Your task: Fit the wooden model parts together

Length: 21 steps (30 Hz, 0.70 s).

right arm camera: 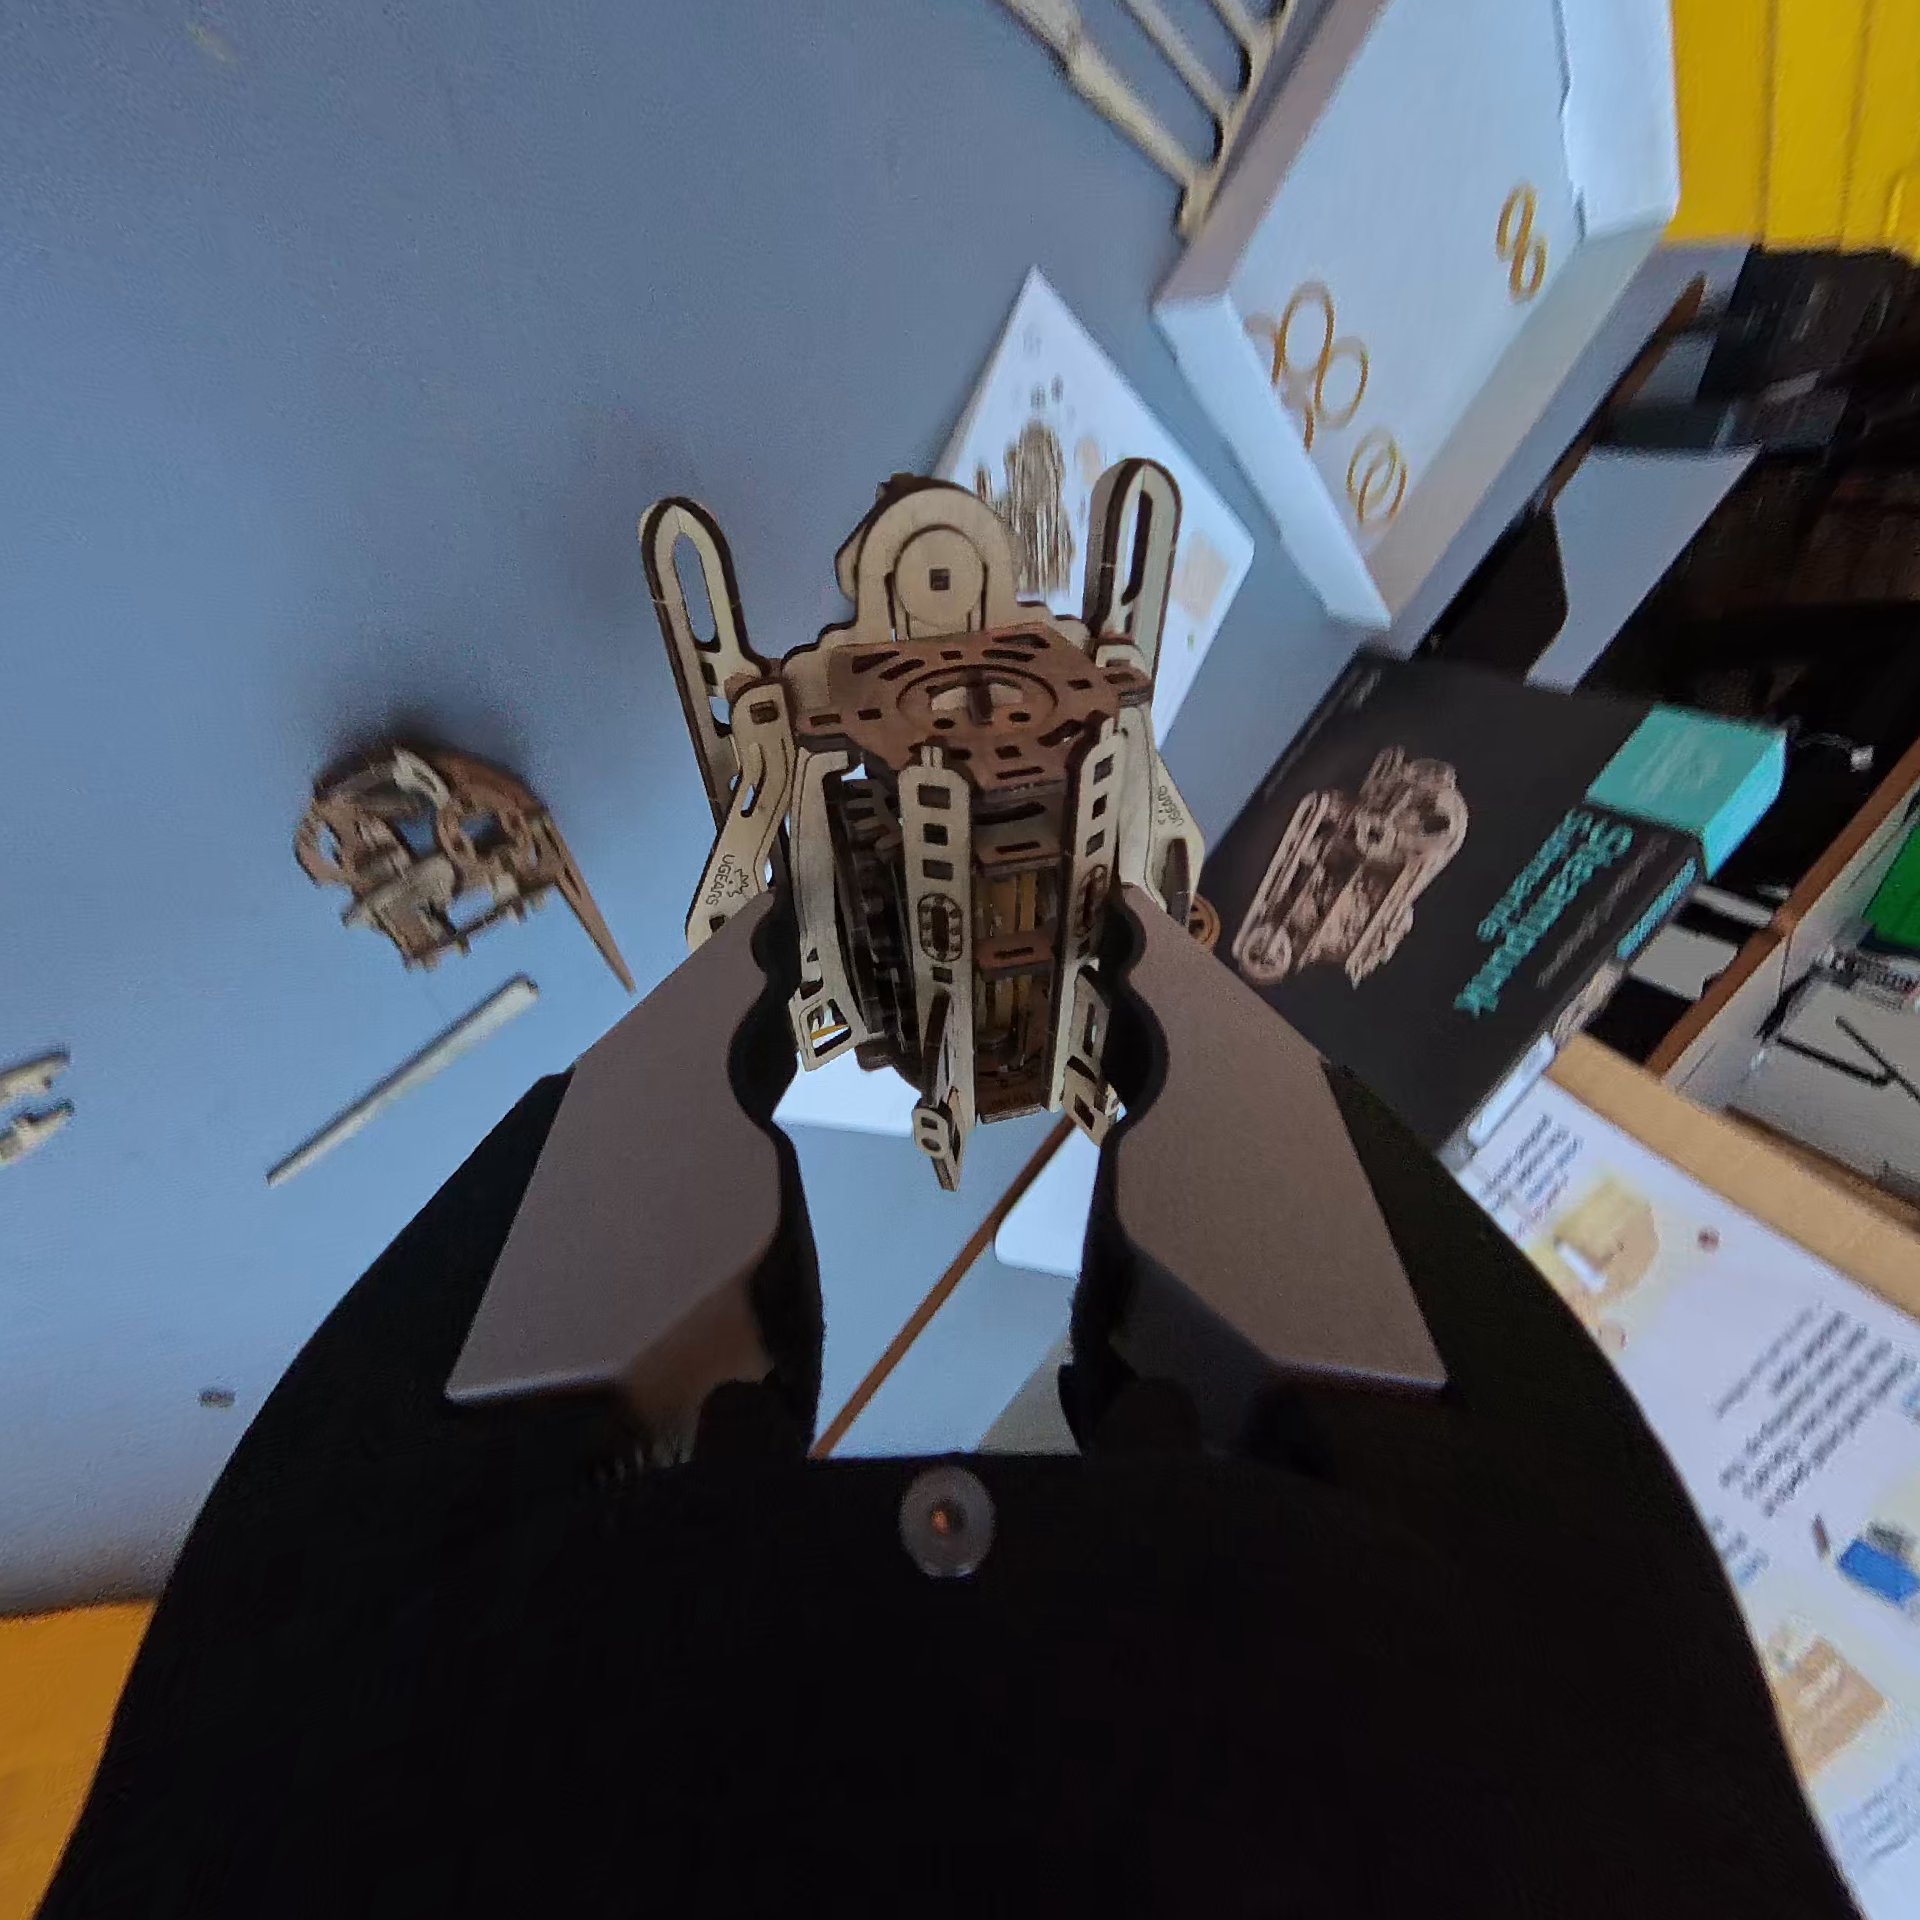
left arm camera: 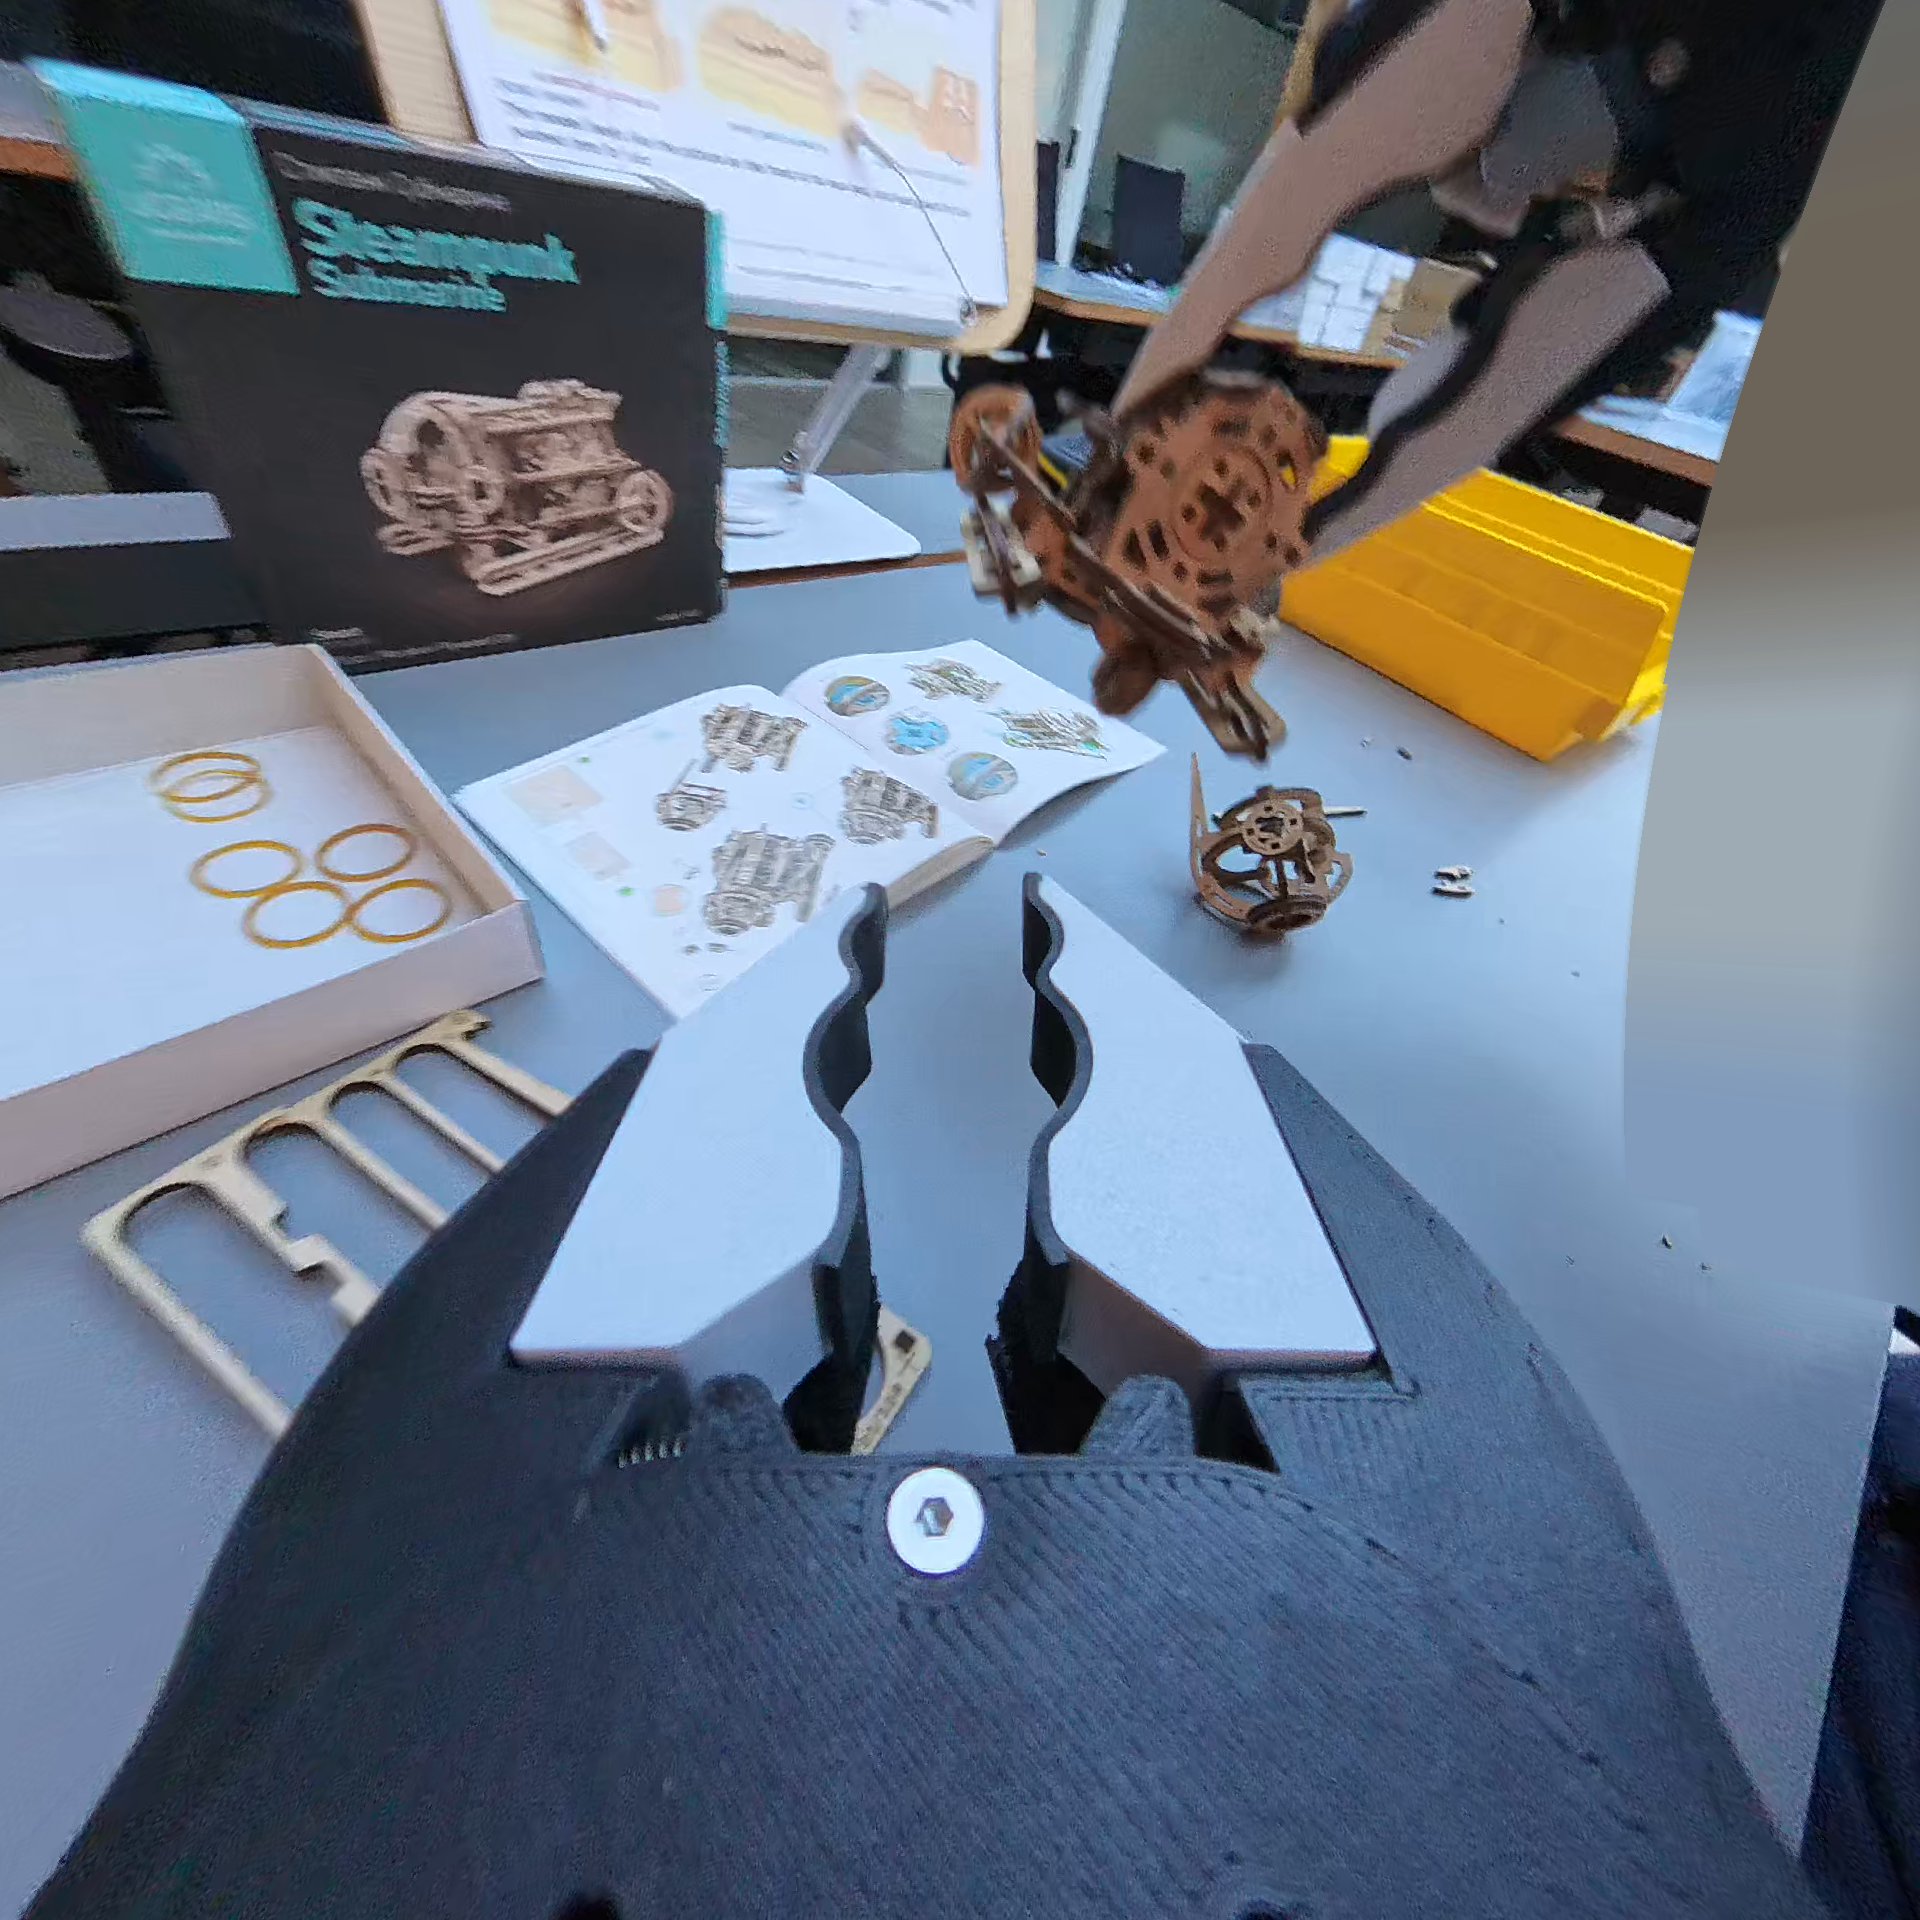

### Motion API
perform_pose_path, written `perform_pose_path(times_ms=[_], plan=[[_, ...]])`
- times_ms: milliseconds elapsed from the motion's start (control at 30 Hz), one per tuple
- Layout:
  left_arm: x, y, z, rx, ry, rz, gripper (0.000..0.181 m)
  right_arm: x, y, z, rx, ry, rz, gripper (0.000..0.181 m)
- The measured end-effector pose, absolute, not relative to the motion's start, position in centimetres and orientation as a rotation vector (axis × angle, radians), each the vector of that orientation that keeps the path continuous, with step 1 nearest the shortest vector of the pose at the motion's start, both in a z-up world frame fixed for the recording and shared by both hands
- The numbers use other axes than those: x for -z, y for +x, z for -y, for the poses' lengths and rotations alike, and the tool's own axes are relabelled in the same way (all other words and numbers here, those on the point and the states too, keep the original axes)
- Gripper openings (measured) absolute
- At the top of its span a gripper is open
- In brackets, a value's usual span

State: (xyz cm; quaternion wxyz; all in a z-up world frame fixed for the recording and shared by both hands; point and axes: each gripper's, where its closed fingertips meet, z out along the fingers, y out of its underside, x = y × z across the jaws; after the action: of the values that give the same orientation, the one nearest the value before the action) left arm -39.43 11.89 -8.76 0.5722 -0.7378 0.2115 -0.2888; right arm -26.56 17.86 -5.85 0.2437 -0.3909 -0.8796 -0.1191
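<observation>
Currently, your stock on the grey table, each item placed against the open instruction booklet:

- Item 1, main wooden assembly: off the table, raised above the booklet's far right corner. Your right gripper is clamped on its body, a finger on each side; its slotted end plate and looped arms point away from the camera.
- Item 2, small wooden sub-assembly: resting on the table just right of the booklet, untouched, almost under item 1.
- Item 3, left gripper: fingers parted with nothing between them, hovering at the booklet's near edge.
- Item 4, thin wooden stick: loose on the table beside item 2, on the side away from the booklet.
- Item 5, spent cut-out wooden frame: flat, near-left of the booklet.
- Item 6, shallow white tray with 6 rubber bands: left of the booklet.
- Item 7, kit box: upright behind the booklet.
- Item 8, yellow bin: far right of the booklet.

Step in hand, as I judge it: item 1 is held ready; the mating part is not yet picked up.

Next move likely calls for: your left gripper to swing right to item 2 and take it by a sturdy rim. Its open lattice looks fragile, so squeeze lightly, then line up the tabs with the end-plate slots.
</observation>
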Motion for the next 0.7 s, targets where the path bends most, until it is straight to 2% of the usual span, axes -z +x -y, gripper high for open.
perform_pose_path(times_ms=[300, 700], plan=[[6.2, -43.1, -11.4, 0.753, -1.615, -0.354, 0.025, 11.3, -31.1, -11.9, 0.206, -0.969, 2.584, 0.057], [6.7, -43.3, -11.6, 0.847, -1.596, -0.338, 0.024, 14.6, -30.9, -11.2, 0.247, -1.024, 2.688, 0.057]])
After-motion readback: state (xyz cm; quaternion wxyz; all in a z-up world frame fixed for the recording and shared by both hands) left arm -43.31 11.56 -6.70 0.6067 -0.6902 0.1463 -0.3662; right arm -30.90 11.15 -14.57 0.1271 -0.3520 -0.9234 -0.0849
